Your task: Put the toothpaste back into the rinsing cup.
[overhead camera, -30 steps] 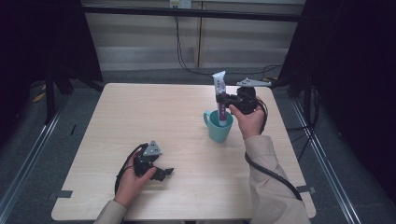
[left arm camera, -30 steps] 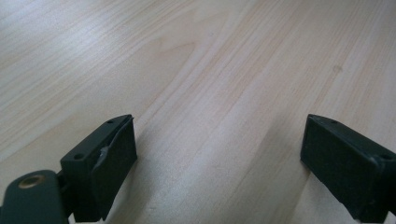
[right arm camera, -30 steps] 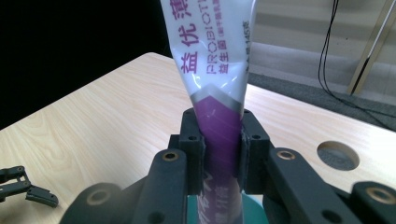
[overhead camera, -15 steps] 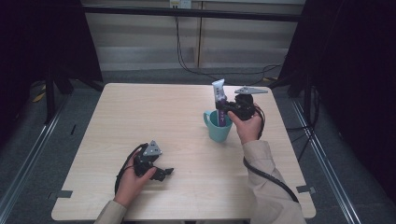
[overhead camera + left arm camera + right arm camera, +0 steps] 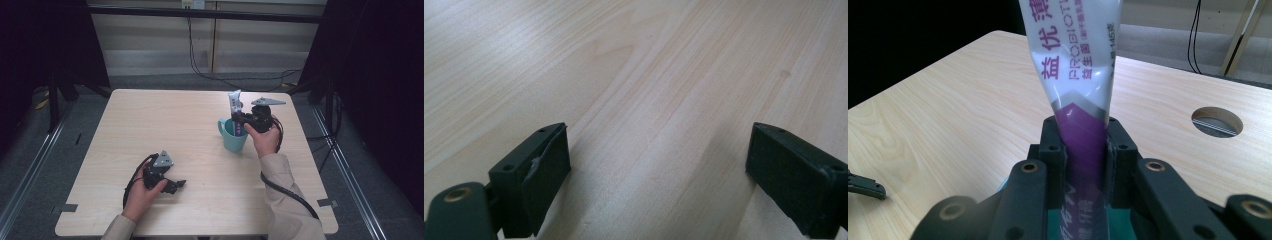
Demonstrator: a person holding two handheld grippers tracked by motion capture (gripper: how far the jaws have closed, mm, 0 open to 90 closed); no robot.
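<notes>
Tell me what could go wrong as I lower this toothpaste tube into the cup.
1. The right tongs clamp the toothpaste tube low on its purple part, right over the teal cup; the jaws may knock the rim and tip it.
2. The tube is tall next to the cup, so once released it might lean and topple the cup.
3. The left tongs rest open, far from the cup, and cannot steady it.

Cup and tube on the desk's right half

The tube (image 5: 234,102) stands upright in the cup (image 5: 233,136), right tool (image 5: 241,119) around it; the left tool (image 5: 172,185) rests near the desk's (image 5: 150,120) front-left, well apart.
</notes>
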